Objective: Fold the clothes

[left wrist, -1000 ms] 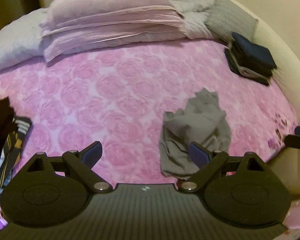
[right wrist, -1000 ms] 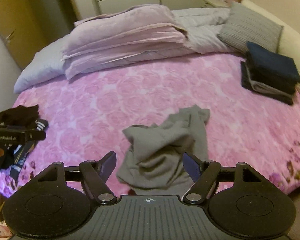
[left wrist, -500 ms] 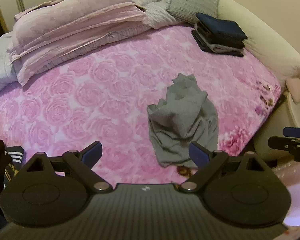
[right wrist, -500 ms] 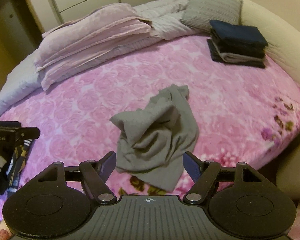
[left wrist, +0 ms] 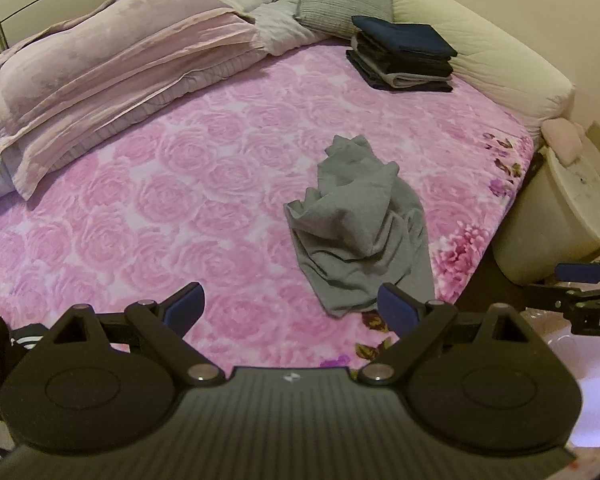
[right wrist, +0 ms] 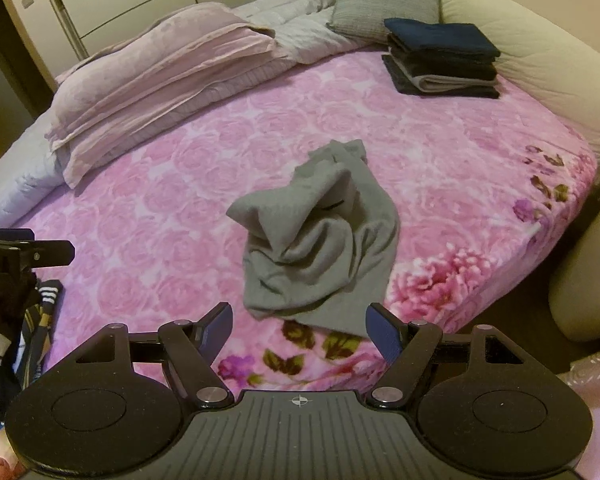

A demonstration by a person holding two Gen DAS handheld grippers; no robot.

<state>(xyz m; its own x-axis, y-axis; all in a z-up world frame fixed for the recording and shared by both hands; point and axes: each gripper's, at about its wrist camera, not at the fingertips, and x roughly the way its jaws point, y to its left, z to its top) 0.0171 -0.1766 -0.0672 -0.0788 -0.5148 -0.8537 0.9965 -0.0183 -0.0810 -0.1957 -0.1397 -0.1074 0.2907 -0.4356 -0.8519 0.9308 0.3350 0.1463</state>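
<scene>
1. Pink rose-patterned bedspread [right wrist: 148,240] covers a rounded bed that fills both wrist views
2. At the bed's near left edge, a dark pile of clothes [right wrist: 40,312] with striped trim lies partly out of view
3. Along the far left edge, folded pale pink bedding [left wrist: 112,64] is stacked on a grey quilt [right wrist: 16,176]
4. The left gripper [left wrist: 290,306] hangs above the near edge with its blue-padded jaws spread wide and nothing between them
5. A crumpled grey garment [right wrist: 320,240] lies in a heap near the near edge, right of the bed's middle, one end trailing toward the edge
6. The right gripper [right wrist: 300,326] hangs just short of the garment, jaws spread, not touching the cloth
7. A grey cushion [right wrist: 384,0] leans at the far edge
8. Near the far right edge, a stack of folded dark clothes [right wrist: 444,58] sits beside the cream headboard [left wrist: 500,60], well apart from the grey garment
9. Off the bed's right edge stands a cream bin [left wrist: 564,216]
</scene>
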